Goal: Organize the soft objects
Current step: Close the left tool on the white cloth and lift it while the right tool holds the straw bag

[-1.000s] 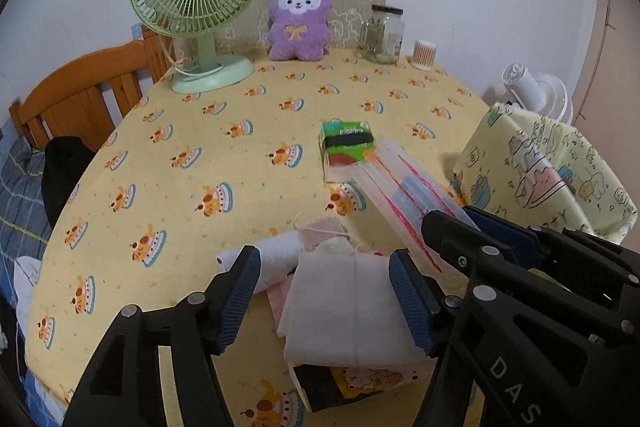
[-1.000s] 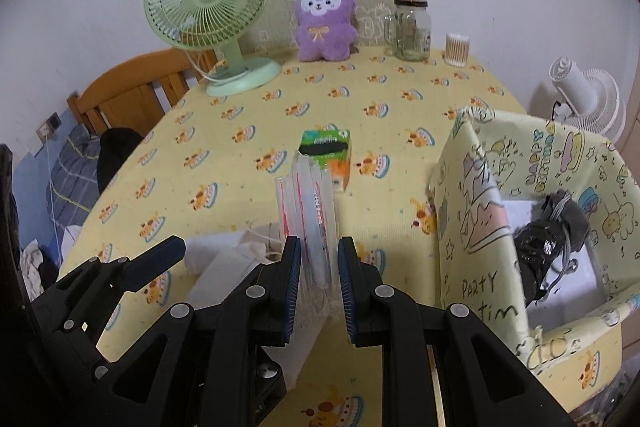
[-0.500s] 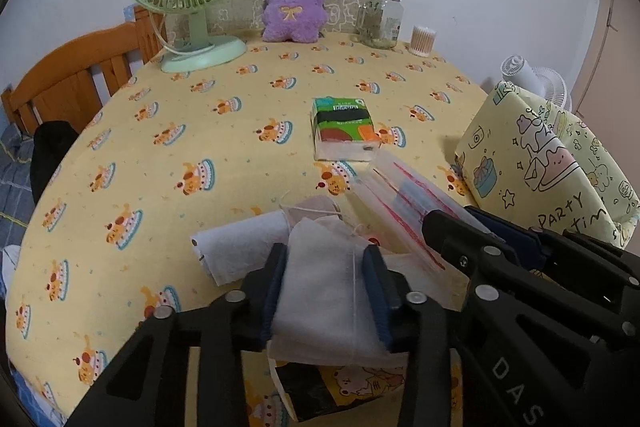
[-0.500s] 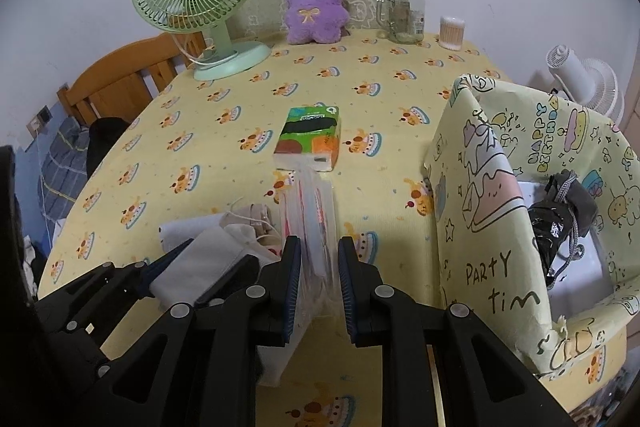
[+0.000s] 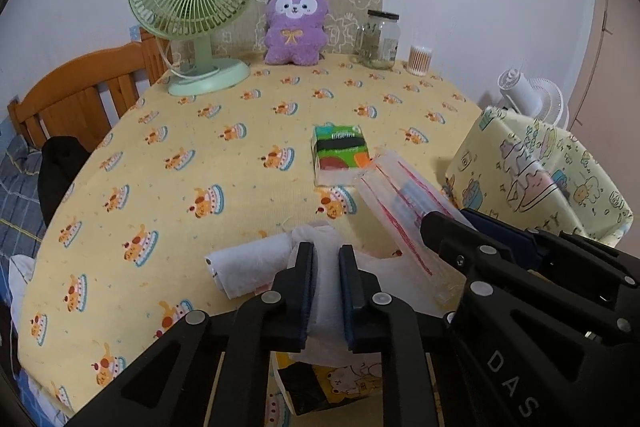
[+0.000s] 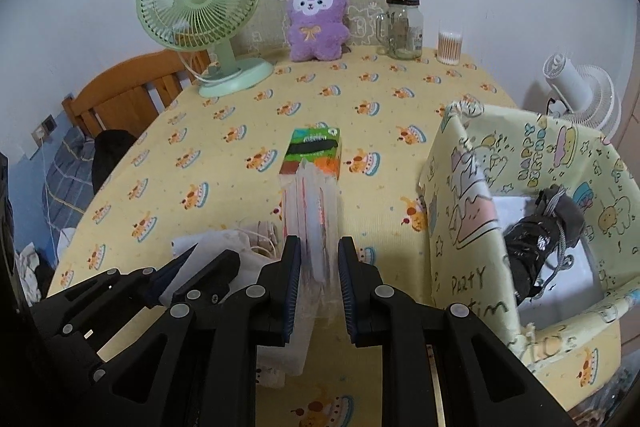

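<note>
Left wrist view: low centre, the left gripper [image 5: 325, 283] is closing on a white cloth [image 5: 326, 267]; it should get a full bite before lifting. Right wrist view: the right gripper [image 6: 319, 267] pinches a clear zip bag [image 6: 312, 211] at centre, best held steady and mouth-up.
</note>
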`<state>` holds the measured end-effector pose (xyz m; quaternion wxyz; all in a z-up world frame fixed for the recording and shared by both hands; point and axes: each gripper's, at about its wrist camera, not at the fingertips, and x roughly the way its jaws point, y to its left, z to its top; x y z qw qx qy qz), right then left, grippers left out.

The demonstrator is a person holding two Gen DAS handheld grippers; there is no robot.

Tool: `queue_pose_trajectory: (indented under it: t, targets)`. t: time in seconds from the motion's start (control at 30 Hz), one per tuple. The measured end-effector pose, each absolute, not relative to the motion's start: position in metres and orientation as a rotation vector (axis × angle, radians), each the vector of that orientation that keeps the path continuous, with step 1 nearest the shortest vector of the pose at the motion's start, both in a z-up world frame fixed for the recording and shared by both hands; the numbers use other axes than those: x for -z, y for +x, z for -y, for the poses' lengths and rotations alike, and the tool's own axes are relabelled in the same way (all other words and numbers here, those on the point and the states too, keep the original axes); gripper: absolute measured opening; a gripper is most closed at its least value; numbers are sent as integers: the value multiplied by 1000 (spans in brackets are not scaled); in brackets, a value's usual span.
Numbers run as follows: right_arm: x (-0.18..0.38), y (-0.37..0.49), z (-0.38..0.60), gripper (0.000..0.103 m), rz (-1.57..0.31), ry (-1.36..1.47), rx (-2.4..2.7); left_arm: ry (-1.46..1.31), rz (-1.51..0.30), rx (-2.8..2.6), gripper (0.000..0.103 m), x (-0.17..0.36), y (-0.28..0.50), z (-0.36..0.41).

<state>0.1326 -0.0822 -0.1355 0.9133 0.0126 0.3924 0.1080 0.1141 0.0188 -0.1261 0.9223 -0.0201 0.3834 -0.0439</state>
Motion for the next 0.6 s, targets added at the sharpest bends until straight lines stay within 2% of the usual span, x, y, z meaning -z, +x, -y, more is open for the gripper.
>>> queue_pose_trajectory:
  t: [0.6]
  targets:
    - [83,121,91,23,-683,46,-228,-4,-666,85,9,74,107,-10]
